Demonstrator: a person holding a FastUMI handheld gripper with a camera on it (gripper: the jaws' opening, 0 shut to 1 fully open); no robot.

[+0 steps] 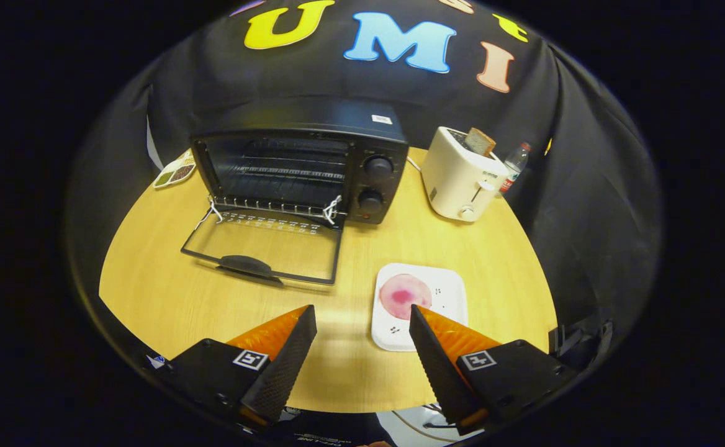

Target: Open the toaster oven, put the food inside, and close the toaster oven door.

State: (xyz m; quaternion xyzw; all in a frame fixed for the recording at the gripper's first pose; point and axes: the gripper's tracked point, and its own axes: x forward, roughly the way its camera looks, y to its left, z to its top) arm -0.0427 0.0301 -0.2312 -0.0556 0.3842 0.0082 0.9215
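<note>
The black toaster oven point(303, 167) stands in the upper middle of the frame, its glass door point(263, 247) folded flat onto the table, wire racks bare inside. A white square plate point(446, 292) at lower right carries a round pink slice of food point(405, 295). Right of the oven, a cream toaster point(459, 177) holds bread point(480, 141). The round wooden table point(151, 292) is smooth and pale. The gripper point(361, 323) hovers wide open, gripping nothing, one fingertip point(427, 332) overlapping the plate's near edge.

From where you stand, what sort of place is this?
Likely a mock kitchen counter in a recording booth: a black toaster oven with its door open, a white toaster holding bread, and a pink food item on a plate, with the open hand-held gripper hovering near it.
</note>
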